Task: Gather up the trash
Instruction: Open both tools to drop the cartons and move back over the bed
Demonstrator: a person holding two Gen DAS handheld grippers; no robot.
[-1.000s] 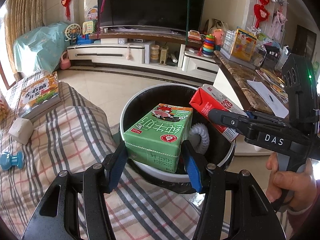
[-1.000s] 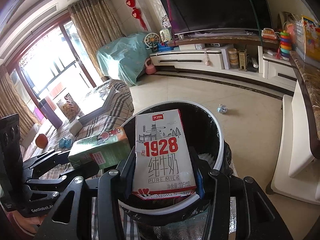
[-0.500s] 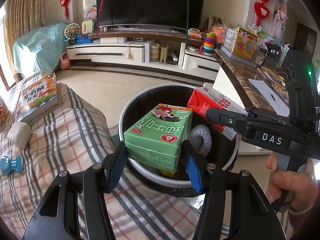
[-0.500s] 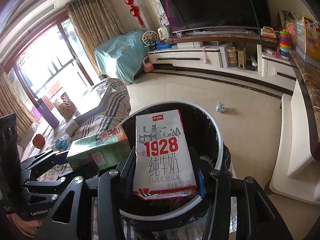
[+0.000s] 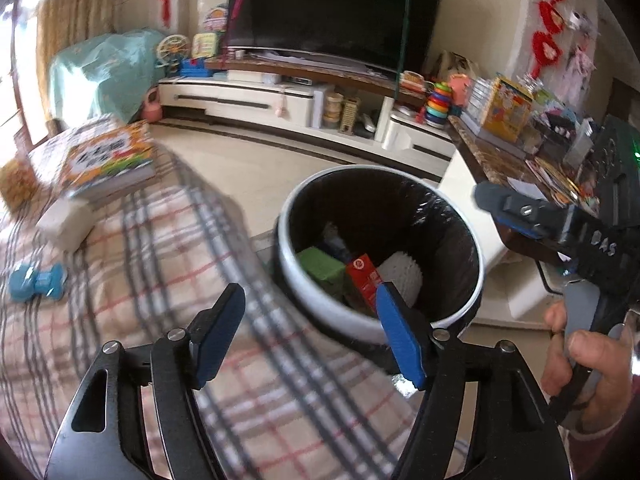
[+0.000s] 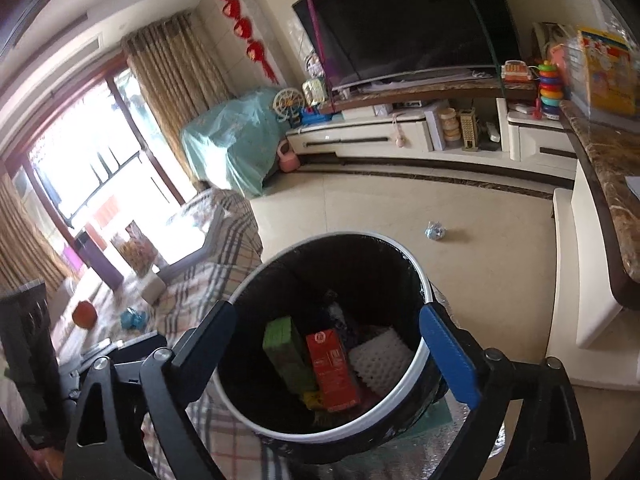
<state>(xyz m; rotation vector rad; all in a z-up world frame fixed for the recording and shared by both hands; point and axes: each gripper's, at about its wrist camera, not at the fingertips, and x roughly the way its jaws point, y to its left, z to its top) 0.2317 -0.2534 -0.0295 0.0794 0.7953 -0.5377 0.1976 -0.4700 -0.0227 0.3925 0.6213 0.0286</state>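
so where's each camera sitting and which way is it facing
Left wrist: on the left claw, angled down over the plaid sofa toward the bin; its open blue fingers show, plus the right claw and a hand.
Right wrist: on the right claw, looking down into the bin; its open fingers frame it, with the left claw's black body beside them.
Shared: bin, green carton, red carton, TV.

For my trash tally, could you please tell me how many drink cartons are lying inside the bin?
2. A green rectangular carton lies at the left of the black-lined round bin; a red rectangular carton lies beside it, right. Others may be hidden underneath.
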